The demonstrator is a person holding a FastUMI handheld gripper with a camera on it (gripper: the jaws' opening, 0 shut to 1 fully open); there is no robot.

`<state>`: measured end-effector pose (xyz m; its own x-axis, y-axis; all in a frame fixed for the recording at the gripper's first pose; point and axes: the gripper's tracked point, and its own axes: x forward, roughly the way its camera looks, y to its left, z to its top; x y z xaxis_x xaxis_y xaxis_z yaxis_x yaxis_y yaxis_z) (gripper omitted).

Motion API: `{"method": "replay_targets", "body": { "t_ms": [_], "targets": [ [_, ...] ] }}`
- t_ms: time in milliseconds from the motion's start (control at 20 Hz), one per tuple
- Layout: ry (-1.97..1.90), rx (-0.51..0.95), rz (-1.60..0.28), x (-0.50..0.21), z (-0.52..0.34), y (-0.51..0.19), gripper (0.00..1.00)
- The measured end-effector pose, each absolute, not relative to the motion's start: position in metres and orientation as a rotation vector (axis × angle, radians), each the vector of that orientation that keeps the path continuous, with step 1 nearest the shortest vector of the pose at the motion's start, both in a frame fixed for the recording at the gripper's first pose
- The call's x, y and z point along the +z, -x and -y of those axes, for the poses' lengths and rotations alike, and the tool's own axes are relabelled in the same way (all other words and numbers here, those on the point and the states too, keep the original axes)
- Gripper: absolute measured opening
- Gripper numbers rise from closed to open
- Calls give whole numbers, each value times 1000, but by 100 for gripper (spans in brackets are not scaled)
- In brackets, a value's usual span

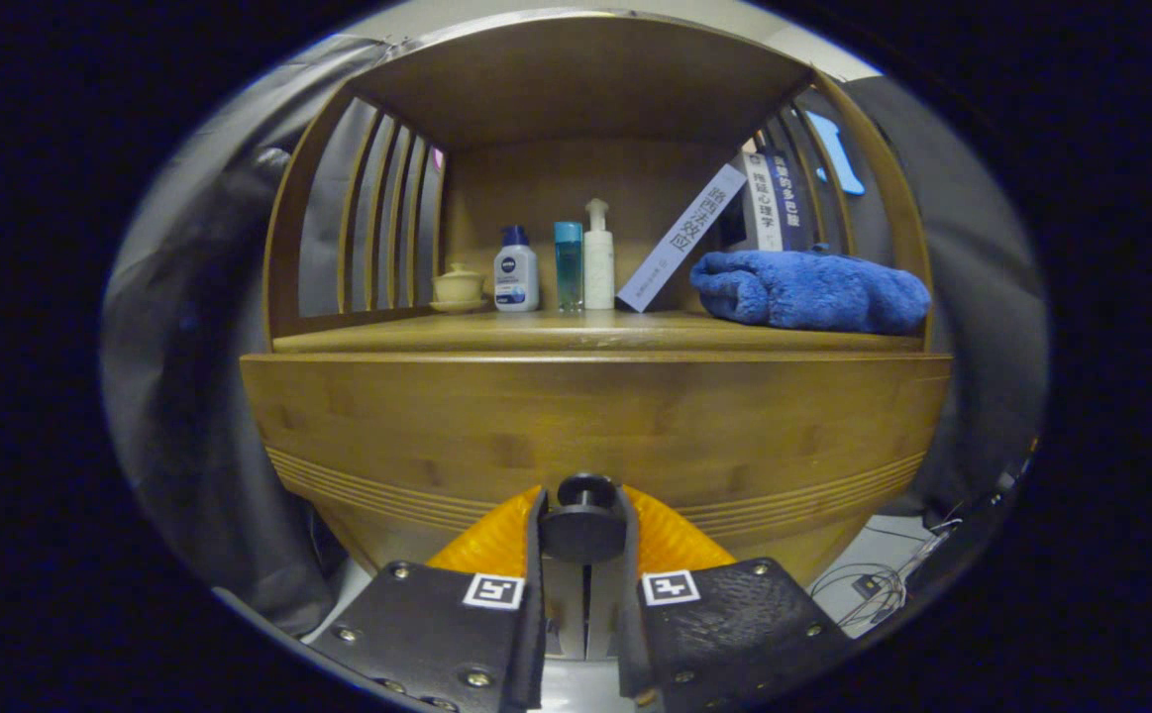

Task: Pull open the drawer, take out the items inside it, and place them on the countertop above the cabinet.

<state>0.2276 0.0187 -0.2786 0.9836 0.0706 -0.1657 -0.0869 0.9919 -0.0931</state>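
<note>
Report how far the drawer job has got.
Early stage. Done: the gripper has reached the drawer, and its fingers sit on either side of the knob, apparently gripping it. In hand: the pull; whether the drawer has begun to open is unclear. Left: opening it, lifting out whatever is inside, and setting it on the countertop, beside the bottles and towel.

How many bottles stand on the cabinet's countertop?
3, in a row beyond the gripper, shut on the drawer knob: white bottle, teal bottle, pump bottle.
</note>
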Motion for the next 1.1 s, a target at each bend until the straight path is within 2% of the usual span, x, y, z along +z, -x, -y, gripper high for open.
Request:
{"method": "replay_targets", "body": {
  "t_ms": [600, 1100],
  "targets": [
    [84, 34, -169, -286, -13, -112, 29],
    [26, 37, -173, -285, -11, -77, 29]
  ]
}}
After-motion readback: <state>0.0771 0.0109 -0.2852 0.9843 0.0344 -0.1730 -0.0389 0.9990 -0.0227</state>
